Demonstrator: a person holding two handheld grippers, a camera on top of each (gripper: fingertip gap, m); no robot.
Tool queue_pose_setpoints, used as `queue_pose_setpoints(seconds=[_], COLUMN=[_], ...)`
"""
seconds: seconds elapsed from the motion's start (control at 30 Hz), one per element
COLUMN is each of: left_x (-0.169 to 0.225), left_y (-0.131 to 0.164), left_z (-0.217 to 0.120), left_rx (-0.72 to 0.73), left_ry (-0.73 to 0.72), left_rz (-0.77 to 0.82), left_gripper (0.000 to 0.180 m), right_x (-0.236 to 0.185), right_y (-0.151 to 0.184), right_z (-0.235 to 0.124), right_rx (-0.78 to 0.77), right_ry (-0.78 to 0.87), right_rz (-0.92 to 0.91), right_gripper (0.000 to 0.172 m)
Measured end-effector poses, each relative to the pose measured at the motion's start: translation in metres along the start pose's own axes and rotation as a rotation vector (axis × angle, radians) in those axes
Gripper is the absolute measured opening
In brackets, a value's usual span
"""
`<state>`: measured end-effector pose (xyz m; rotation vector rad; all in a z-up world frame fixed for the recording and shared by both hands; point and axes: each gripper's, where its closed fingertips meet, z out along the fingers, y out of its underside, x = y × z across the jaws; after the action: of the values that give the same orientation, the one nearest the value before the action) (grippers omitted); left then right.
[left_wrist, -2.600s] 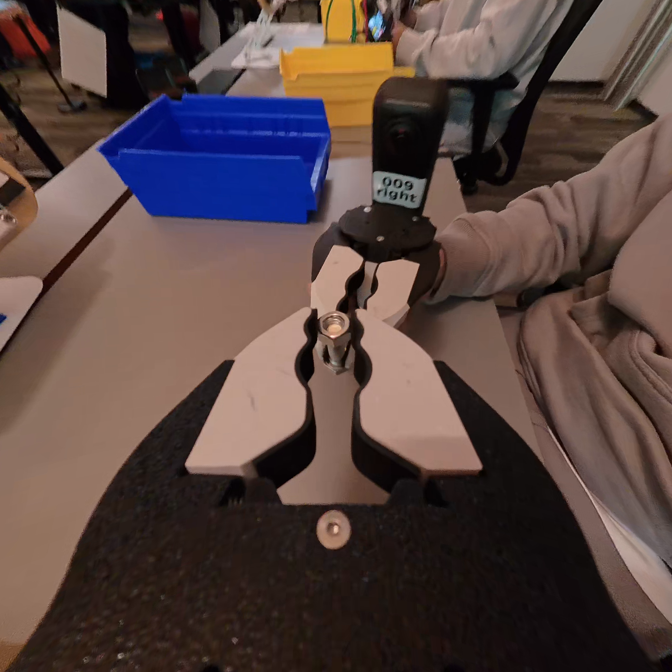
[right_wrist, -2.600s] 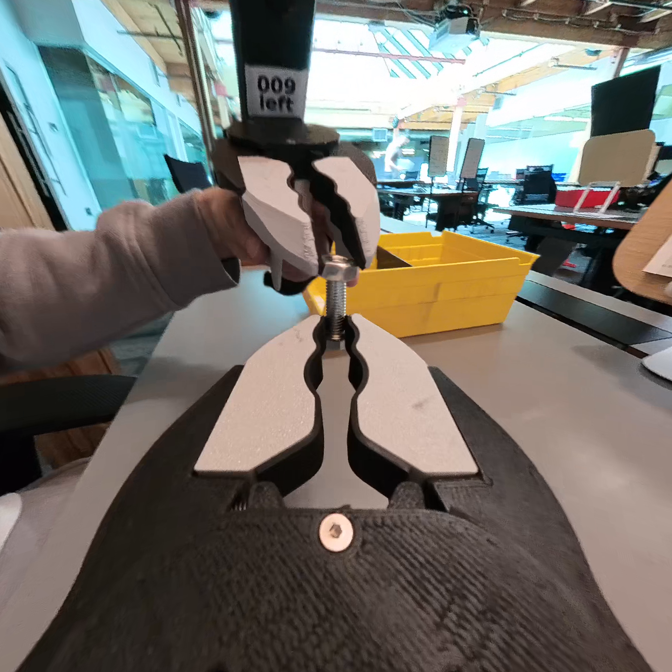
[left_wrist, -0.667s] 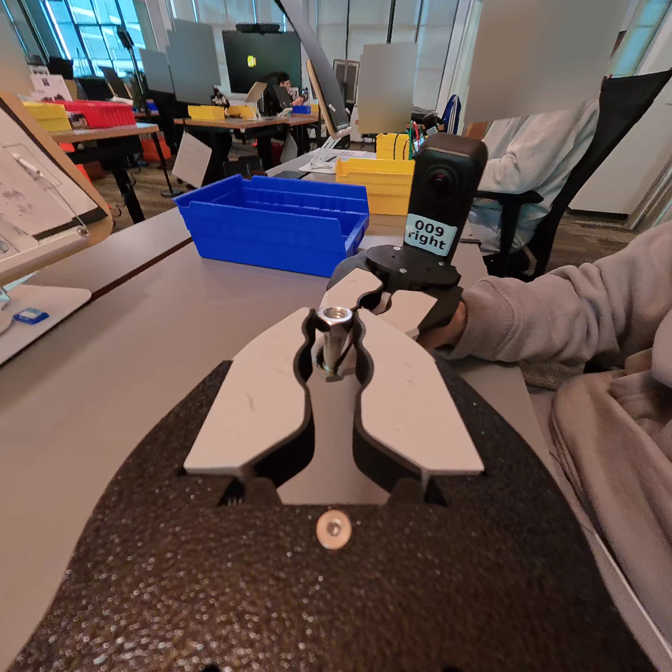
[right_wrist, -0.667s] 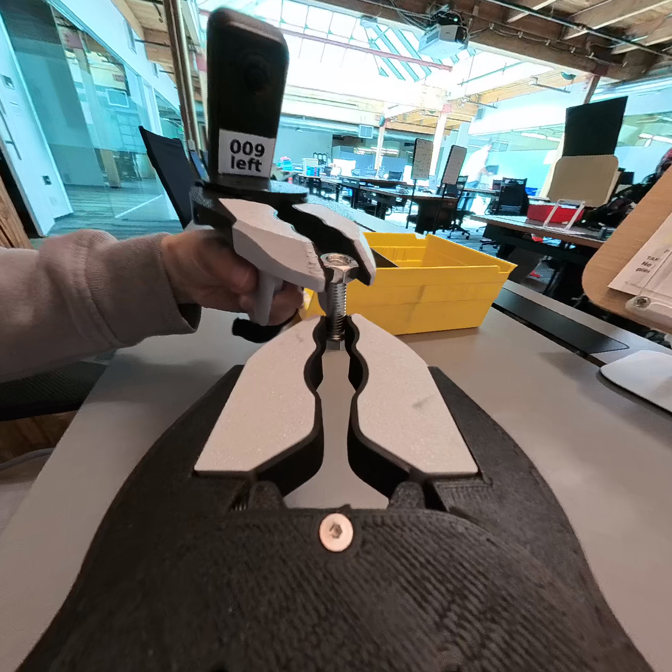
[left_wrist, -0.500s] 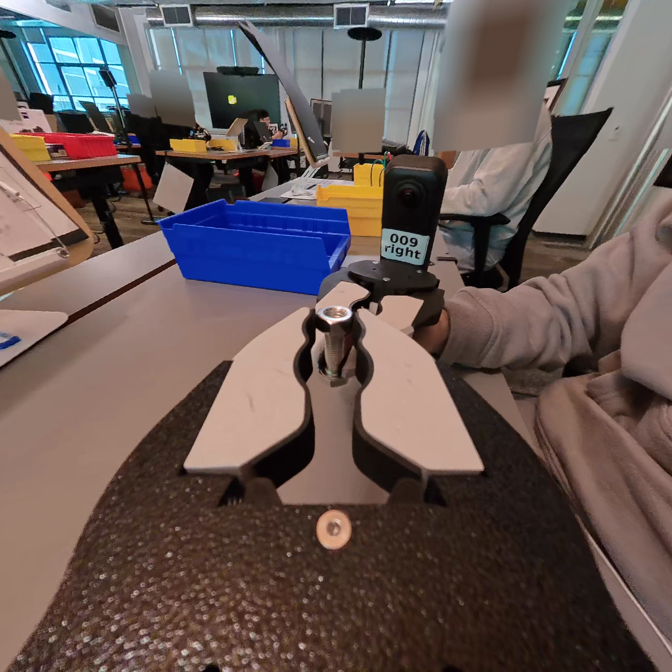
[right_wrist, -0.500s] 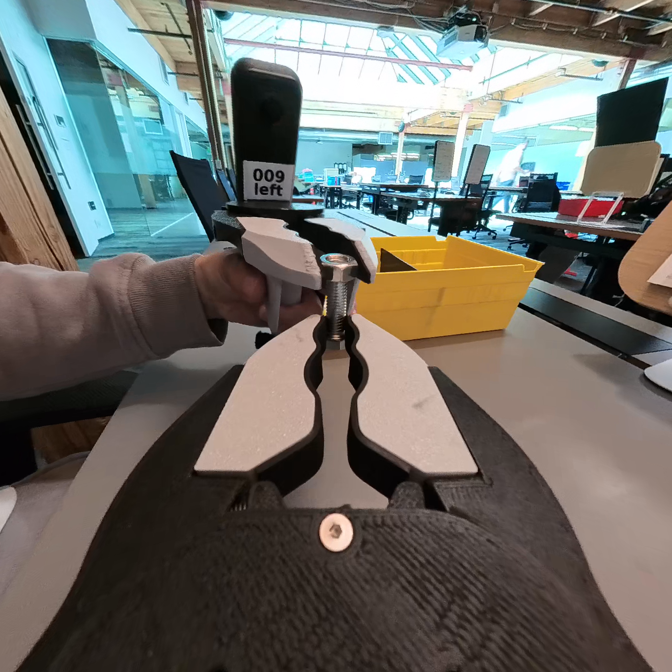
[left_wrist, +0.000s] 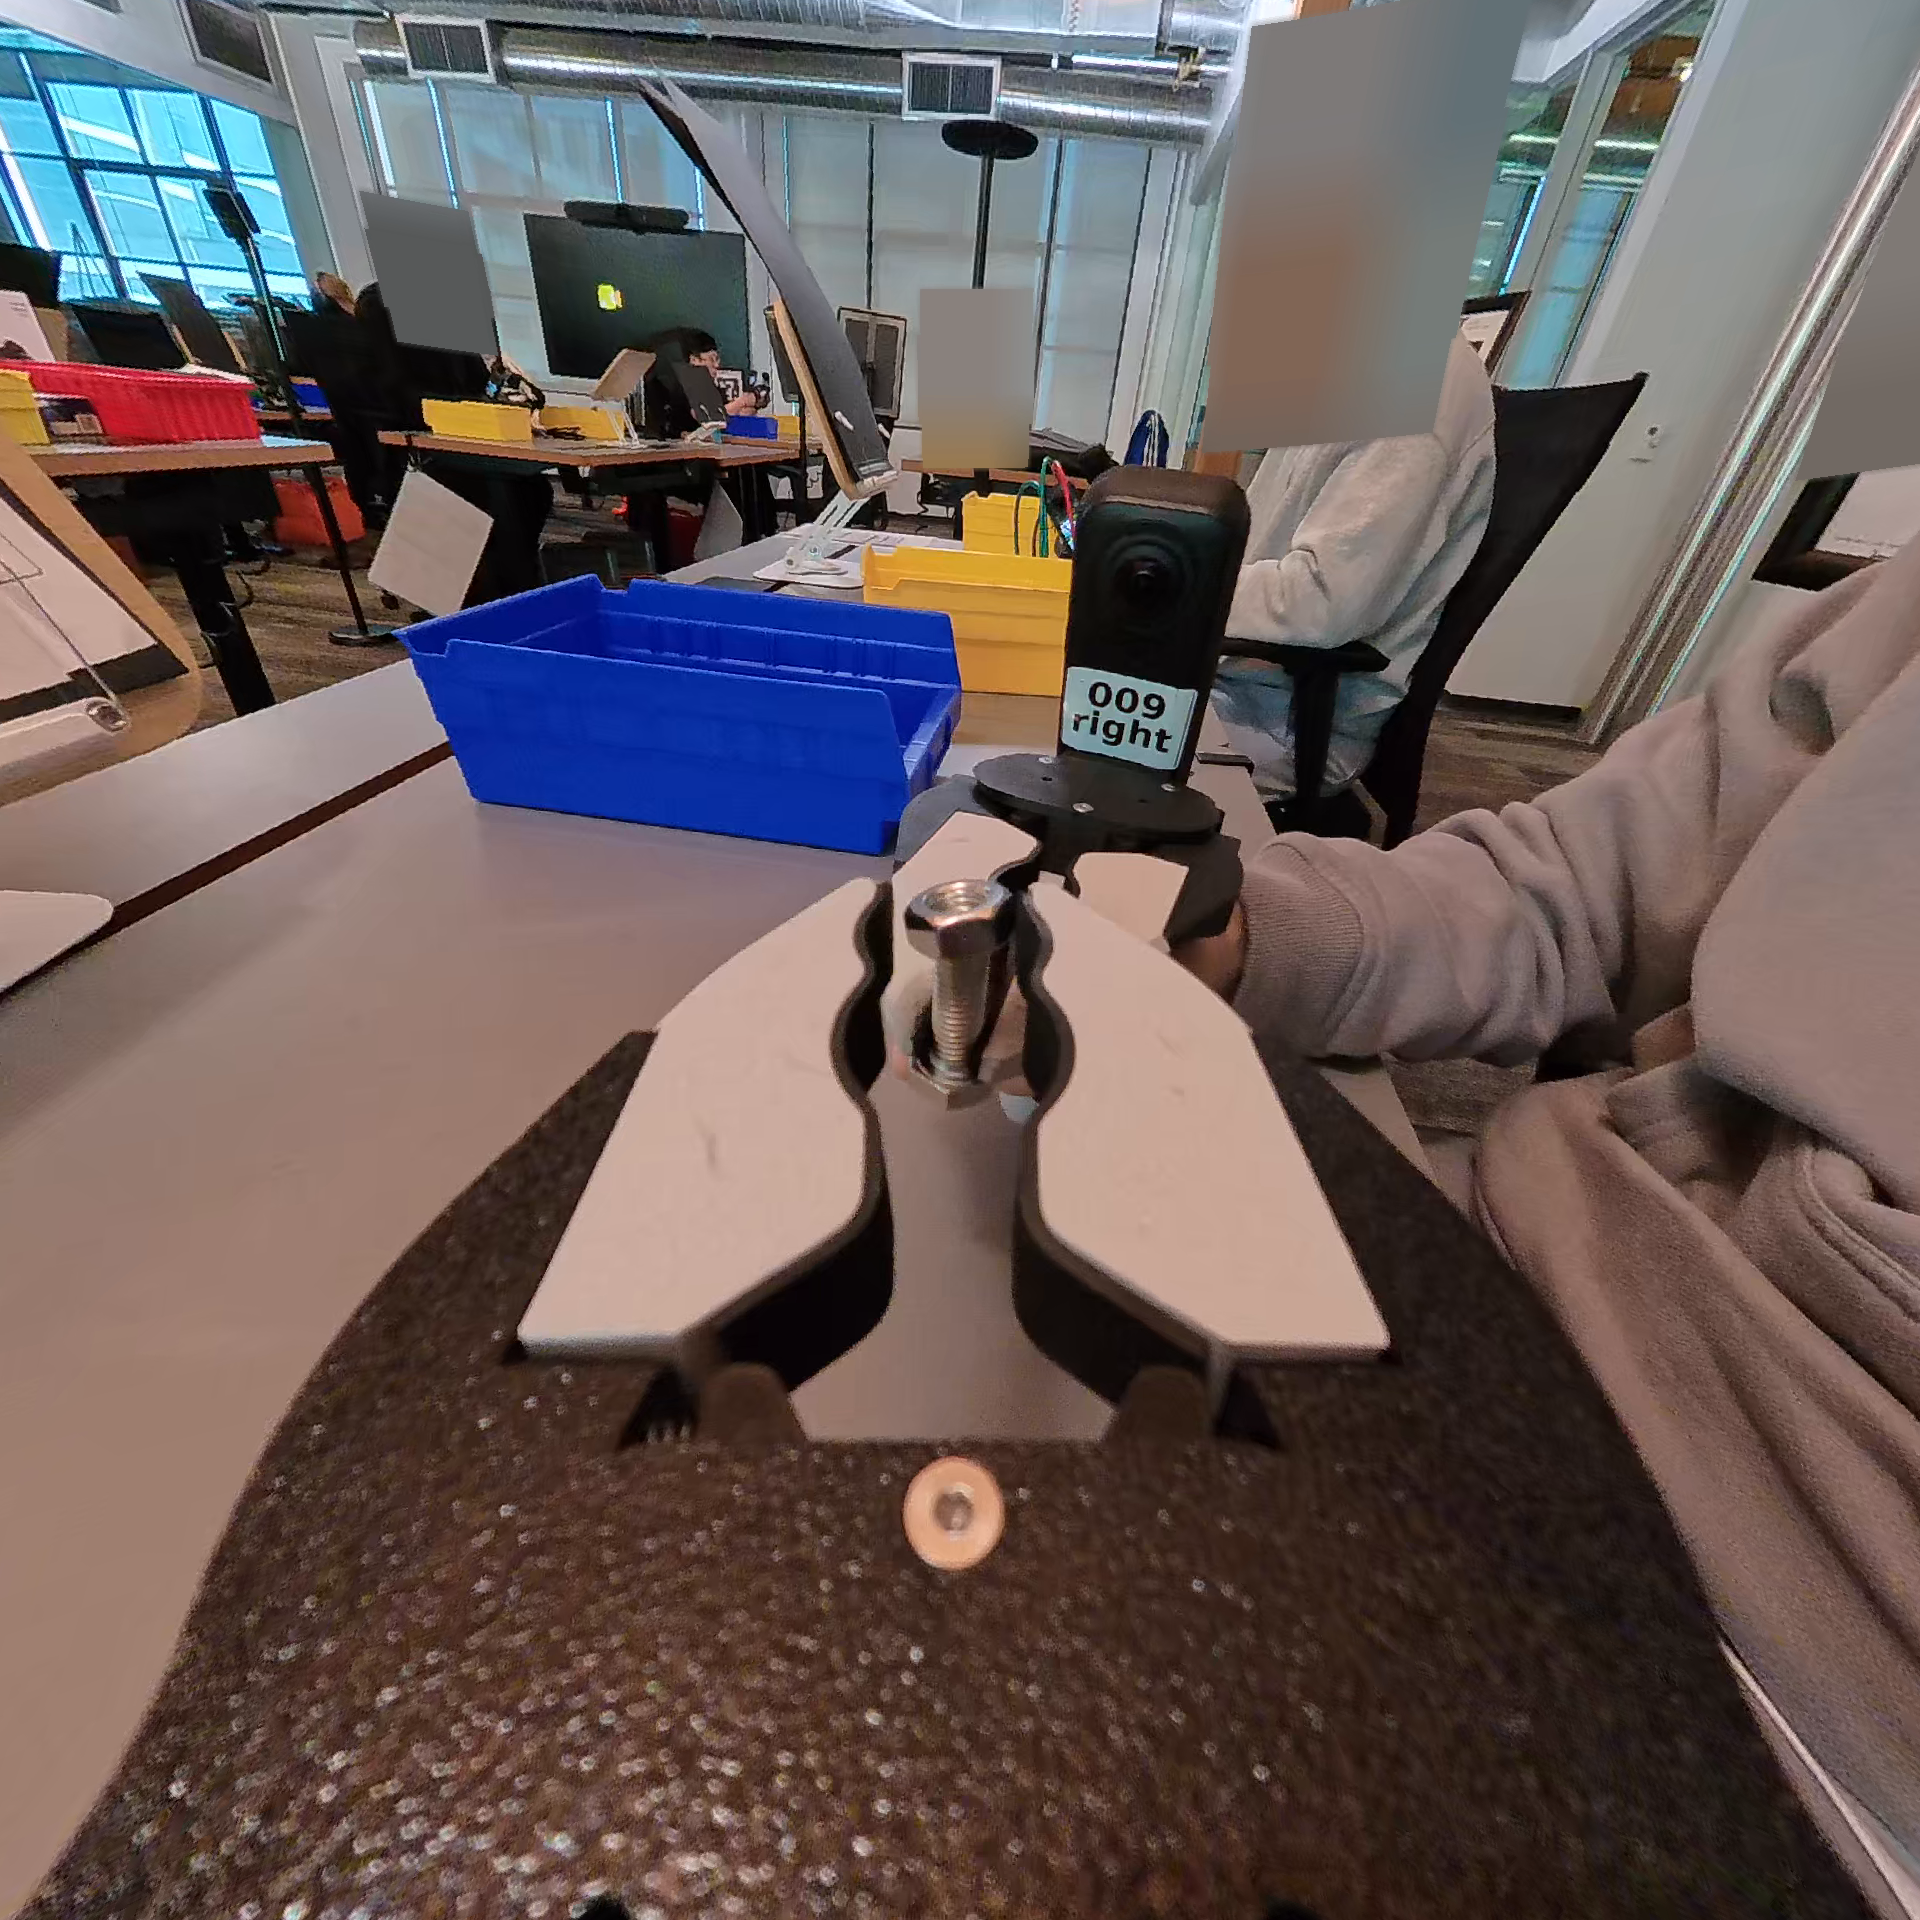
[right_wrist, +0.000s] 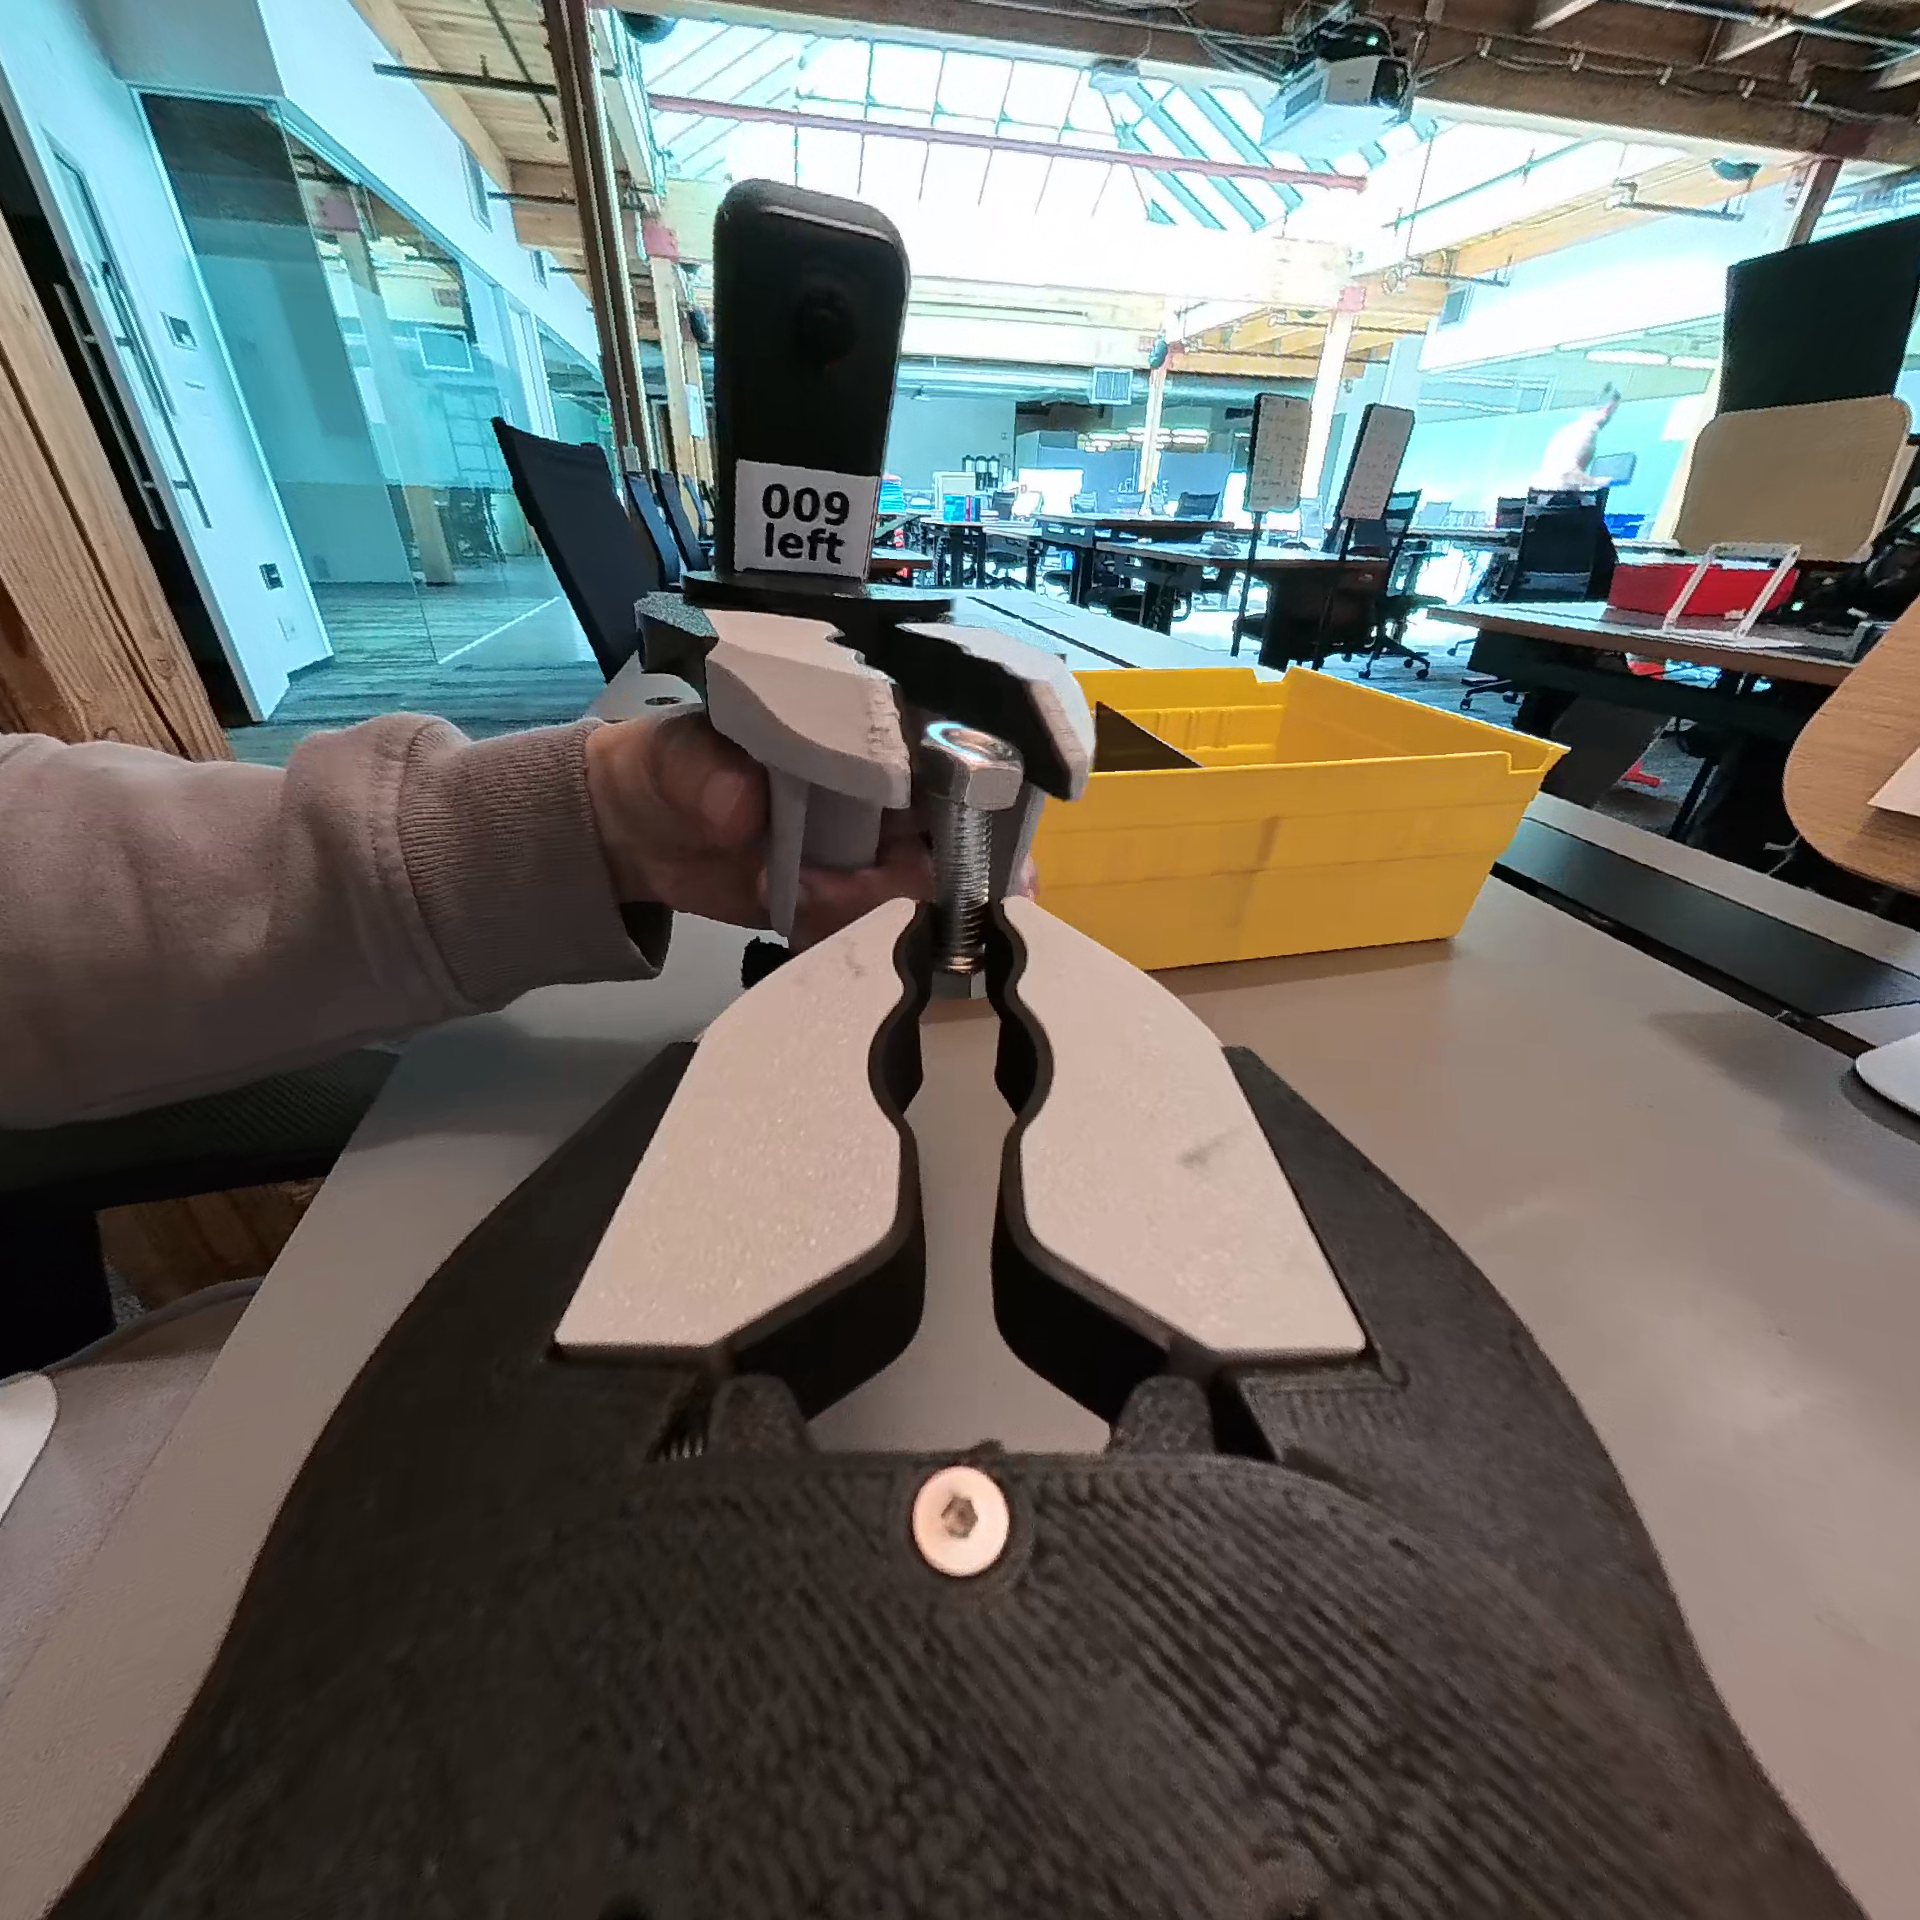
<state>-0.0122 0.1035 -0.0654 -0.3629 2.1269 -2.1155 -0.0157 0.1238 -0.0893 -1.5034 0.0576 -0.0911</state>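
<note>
1. Blue bin (left_wrist: 686, 717) at centre left of the left wrist view, on grey table (left_wrist: 364, 987).
2. Yellow bin (right_wrist: 1278, 821) at centre right of the right wrist view.
3. Black office chair (left_wrist: 1538, 499) at upper right, occupied by a person in a pale top (left_wrist: 1351, 540).
4. Red bin (left_wrist: 135, 400) at far left.

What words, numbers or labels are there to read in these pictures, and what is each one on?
White sticker, black print, on the black camera in the left wrist view: legible, but I do not copy writing.
Matching sticker on the other black camera in the right wrist view: likewise.
Dark wall screen: small yellow-green mark, too small to read.
Far whiteboards: too small to read.
Sheet on a stand: cut off, unreadable.
</note>
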Motion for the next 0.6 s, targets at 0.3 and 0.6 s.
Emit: queue_pose_setpoints(seconds=[0.3, 0.6], left_x=[0.0011, 0.0042], left_y=[0.0022, 0.001], left_z=[-0.0019, -0.004], left_rx=[-0.013, 0.018], left_ry=[0.001, 0.014], left_rz=[-0.02, 0.047], left_gripper=[0.021, 0.019], right_x=[0.0011, -0.0045], right_y=[0.0012, -0.0008], right_z=[0.0002, 0.0007], right_rx=[-0.01, 0.011], right_ry=[0.015, -0.044], right_rz=[-0.023, 0.053], right_gripper=[0.009, 0.009])
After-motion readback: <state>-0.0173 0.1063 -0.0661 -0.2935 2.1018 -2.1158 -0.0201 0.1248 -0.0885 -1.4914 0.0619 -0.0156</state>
